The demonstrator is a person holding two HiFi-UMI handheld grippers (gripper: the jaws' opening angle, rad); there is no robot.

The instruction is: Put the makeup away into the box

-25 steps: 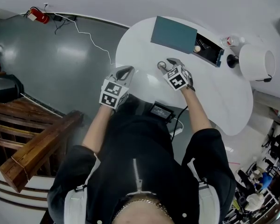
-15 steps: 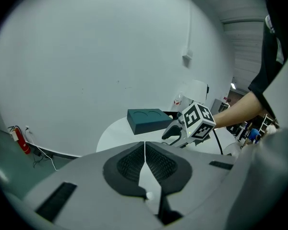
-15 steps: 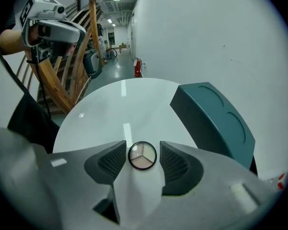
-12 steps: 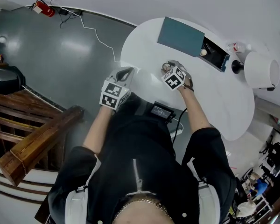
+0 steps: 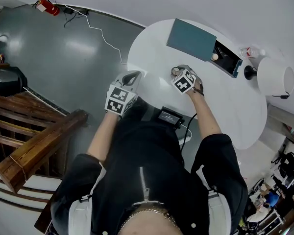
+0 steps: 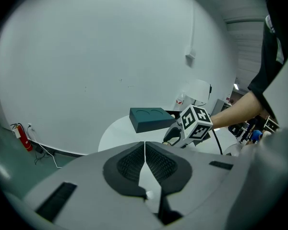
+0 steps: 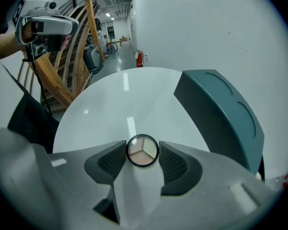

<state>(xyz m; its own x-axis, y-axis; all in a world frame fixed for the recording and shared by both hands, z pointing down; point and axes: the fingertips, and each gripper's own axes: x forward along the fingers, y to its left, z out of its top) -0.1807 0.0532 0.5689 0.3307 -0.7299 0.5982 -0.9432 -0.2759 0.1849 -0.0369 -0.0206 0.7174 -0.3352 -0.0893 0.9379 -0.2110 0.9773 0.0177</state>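
Right gripper view: compact (image 7: 142, 150) centred between jaws of right gripper (image 7: 142, 153), just spread apart, not pressing; left gripper (image 6: 144, 147) closed, empty, farther off.

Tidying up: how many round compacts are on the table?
1: the round compact lies on the table between the right gripper's jaws, which have just been opening. The box could hide others.

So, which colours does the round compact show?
The round compact shows three beige-to-pinkish wedges in a black rim, clearest in the right gripper view.
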